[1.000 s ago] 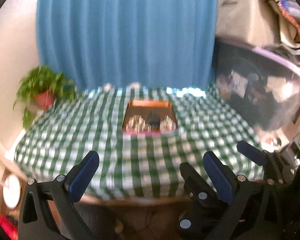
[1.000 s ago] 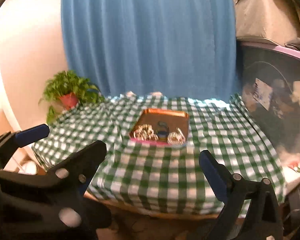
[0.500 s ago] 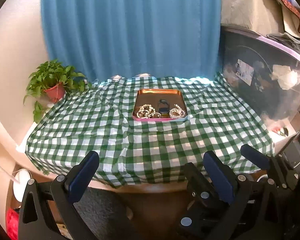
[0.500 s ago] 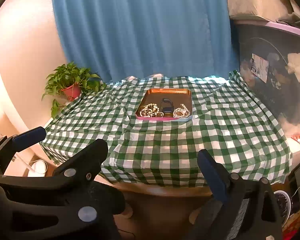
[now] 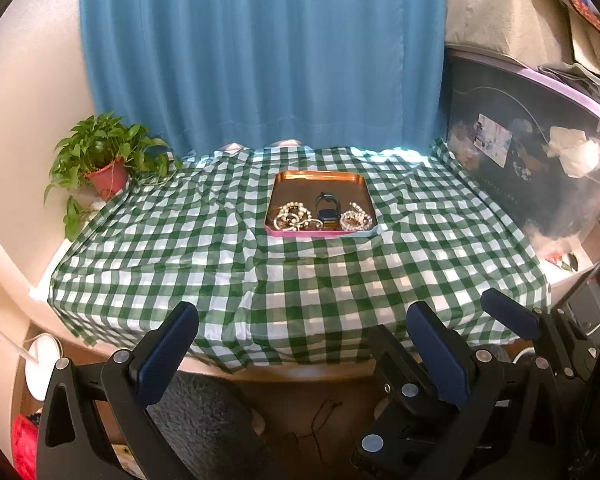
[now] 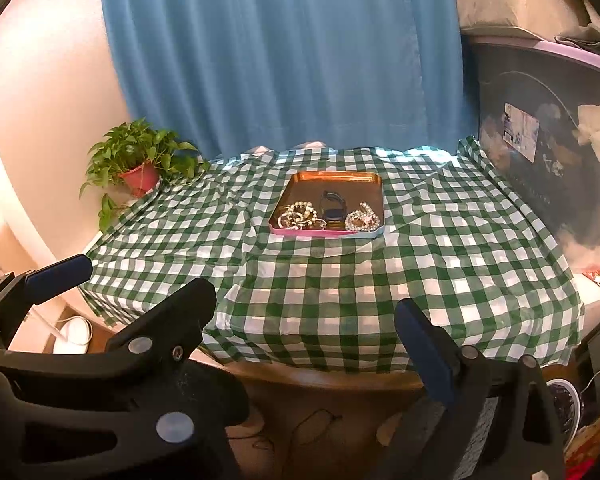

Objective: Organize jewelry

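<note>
A copper tray (image 5: pixel 320 178) with a pink front rim stands mid-table on the green checked cloth; it also shows in the right wrist view (image 6: pixel 334 178). In it lie a tangle of bead bracelets (image 5: pixel 294 216) on the left, a dark blue watch (image 5: pixel 327 210) in the middle and a beaded bracelet (image 5: pixel 355 219) on the right. My left gripper (image 5: pixel 300 328) is open and empty, held off the table's near edge. My right gripper (image 6: pixel 304 316) is open and empty too, beside the left one, well short of the tray.
A potted plant (image 5: pixel 108 168) stands at the table's far left corner. A blue curtain (image 5: pixel 260 60) hangs behind. A dark clear storage bin (image 5: pixel 540 168) with bags on top borders the right side. The table's wooden front edge (image 5: pixel 300 374) lies just ahead.
Both grippers have risen and tipped down, so the table and tray now sit lower and sharper in view. Both grippers stay open and empty.
</note>
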The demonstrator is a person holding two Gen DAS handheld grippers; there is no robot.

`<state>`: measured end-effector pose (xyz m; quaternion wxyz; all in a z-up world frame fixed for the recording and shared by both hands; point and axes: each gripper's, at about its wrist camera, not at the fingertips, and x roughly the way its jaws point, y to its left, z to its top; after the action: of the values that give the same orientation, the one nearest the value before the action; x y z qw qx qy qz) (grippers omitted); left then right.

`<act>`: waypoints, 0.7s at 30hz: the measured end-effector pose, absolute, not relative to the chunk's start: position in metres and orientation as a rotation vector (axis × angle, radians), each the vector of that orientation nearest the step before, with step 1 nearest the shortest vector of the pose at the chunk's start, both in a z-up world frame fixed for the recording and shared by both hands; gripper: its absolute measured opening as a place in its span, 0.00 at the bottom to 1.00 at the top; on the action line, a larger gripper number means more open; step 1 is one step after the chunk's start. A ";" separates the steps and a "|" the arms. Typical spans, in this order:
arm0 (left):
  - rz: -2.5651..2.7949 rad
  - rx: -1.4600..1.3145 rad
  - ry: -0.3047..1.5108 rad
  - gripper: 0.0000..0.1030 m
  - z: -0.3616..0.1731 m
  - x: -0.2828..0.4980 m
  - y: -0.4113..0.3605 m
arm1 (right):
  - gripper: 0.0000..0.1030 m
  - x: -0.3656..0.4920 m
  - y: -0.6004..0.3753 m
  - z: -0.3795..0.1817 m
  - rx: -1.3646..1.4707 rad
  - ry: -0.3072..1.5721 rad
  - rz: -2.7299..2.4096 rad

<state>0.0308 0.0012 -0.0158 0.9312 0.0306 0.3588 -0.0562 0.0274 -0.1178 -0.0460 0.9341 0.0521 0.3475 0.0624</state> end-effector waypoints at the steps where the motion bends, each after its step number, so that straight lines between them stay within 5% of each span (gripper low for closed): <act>1: -0.114 0.064 0.736 1.00 -0.016 0.031 0.001 | 0.93 0.027 -0.117 -0.046 0.108 0.711 0.129; 21: -0.117 0.061 0.733 1.00 -0.018 0.034 0.002 | 0.93 0.033 -0.121 -0.052 0.105 0.709 0.131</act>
<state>0.0336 0.0023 -0.0182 0.9315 0.0297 0.3580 -0.0572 0.0328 -0.1213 -0.0521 0.9344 0.0512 0.3466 0.0642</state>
